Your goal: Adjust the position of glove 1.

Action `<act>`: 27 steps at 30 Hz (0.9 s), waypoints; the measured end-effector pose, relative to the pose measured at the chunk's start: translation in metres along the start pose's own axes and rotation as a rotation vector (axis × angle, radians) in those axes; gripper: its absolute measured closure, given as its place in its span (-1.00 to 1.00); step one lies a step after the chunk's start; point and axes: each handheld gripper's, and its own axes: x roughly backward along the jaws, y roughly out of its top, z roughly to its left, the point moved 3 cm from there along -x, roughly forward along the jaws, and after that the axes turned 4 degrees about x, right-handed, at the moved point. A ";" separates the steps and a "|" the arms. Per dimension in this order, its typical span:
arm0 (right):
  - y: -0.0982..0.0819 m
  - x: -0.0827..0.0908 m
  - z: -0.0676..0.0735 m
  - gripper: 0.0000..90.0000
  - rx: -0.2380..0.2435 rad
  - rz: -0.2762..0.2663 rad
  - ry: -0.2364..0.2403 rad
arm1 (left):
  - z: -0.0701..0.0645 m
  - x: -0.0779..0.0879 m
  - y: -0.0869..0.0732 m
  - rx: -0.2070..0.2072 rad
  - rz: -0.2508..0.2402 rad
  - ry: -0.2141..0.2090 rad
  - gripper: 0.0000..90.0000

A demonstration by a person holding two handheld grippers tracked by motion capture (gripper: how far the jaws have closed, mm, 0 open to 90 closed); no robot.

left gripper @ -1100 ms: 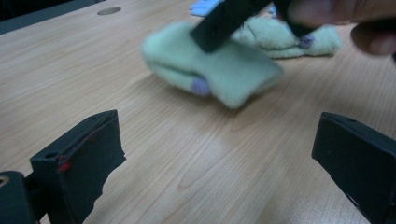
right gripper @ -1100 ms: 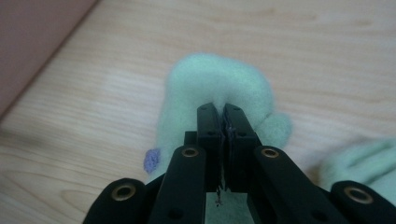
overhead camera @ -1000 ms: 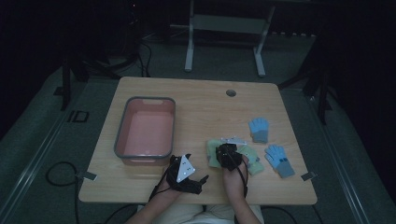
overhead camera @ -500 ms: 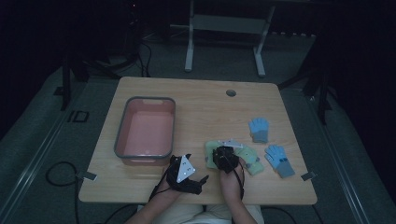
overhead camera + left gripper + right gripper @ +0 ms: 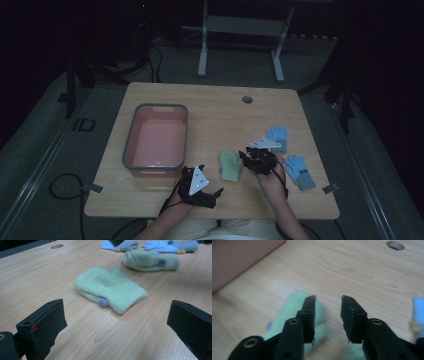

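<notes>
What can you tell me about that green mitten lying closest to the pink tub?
The green mitten is pale mint, soft and fleecy-looking, with a small purple bobble at its folded cuff edge. It lies flat on the wooden table, right of the pink tub and apart from it. In the left gripper view it sits ahead of the open jaws, untouched. A second green mitten lies just beyond it.
</notes>
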 end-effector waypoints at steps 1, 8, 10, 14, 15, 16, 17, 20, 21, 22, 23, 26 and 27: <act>0.000 0.000 0.000 0.43 0.000 0.000 0.000 | 0.000 0.000 0.000 0.000 0.000 0.000 -0.97; -0.015 0.023 -0.043 0.42 0.118 -0.003 0.036 | 0.002 0.000 0.000 0.017 -0.004 -0.008 -0.97; -0.022 0.033 -0.060 0.43 0.150 0.011 0.057 | 0.002 0.000 0.000 0.021 -0.006 -0.009 -0.96; -0.030 0.041 -0.070 0.43 0.165 0.029 0.093 | 0.003 0.000 0.000 0.026 -0.005 -0.008 -0.97; -0.034 0.042 -0.072 0.43 0.164 0.040 0.118 | 0.003 0.000 0.000 0.027 -0.005 -0.007 -0.97; -0.036 0.043 -0.073 0.43 0.167 0.043 0.134 | 0.003 0.000 0.000 0.025 -0.004 -0.006 -0.96; -0.039 0.043 -0.073 0.42 0.168 0.044 0.134 | 0.002 0.000 0.000 0.023 -0.005 -0.006 -0.97; -0.049 0.038 -0.073 0.38 0.171 0.067 0.157 | 0.002 0.000 0.000 0.019 -0.005 -0.003 -0.97; -0.052 0.035 -0.073 0.38 0.175 0.077 0.162 | 0.002 0.000 0.000 0.017 -0.004 -0.003 -0.96; -0.055 0.032 -0.072 0.38 0.181 0.086 0.168 | 0.002 0.000 0.000 0.018 -0.004 -0.003 -0.96; -0.055 0.032 -0.072 0.38 0.181 0.086 0.168 | 0.002 0.000 0.000 0.018 -0.004 -0.003 -0.96; -0.071 0.014 -0.072 0.29 0.188 0.133 0.185 | 0.002 0.000 0.000 0.016 -0.004 -0.005 -0.96; -0.071 0.014 -0.072 0.29 0.188 0.133 0.185 | 0.001 0.000 0.000 0.016 -0.005 -0.004 -0.96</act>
